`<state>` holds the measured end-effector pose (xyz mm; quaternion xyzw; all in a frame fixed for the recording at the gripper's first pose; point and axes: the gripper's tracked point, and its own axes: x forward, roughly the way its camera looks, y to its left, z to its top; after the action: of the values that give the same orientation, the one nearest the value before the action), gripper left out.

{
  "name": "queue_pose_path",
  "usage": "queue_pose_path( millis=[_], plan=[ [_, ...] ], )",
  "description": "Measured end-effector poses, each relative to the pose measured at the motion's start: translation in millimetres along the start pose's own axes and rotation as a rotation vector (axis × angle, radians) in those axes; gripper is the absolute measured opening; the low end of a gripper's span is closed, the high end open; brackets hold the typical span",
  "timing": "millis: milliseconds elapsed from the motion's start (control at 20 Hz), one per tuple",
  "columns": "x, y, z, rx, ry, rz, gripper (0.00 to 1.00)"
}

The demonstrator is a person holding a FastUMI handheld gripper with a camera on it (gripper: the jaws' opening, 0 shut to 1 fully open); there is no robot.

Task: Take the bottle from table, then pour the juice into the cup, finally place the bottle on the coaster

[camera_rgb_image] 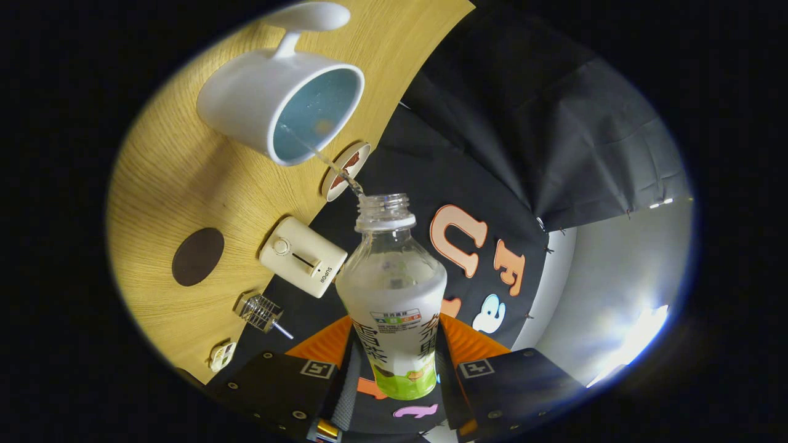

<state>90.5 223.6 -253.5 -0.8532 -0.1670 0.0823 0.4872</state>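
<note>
The bottle [394, 295] base is hidden between the gripper [394, 360] fingers. The cup [280, 104] covers part of the coaster [346, 171] behind it.

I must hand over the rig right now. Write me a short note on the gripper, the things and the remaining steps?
Gripper: jaws shut on the bottle, which is tilted with its cap off.
A thin stream runs from the bottle mouth into the white cup on the wooden table.
Done: bottle taken; pouring is under way.
Left: finish the pour, then stand the bottle on the dark round coaster, which lies bare beside the cup.
</note>
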Motion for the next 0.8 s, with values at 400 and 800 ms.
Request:
queue_pose_path(
  millis=[400,800],
  plan=[
    [2,-7,3,-0.047,-0.037,-0.013,0.58],
    [8,-17,8,-0.094,-0.073,-0.047,0.58]
  ],
)
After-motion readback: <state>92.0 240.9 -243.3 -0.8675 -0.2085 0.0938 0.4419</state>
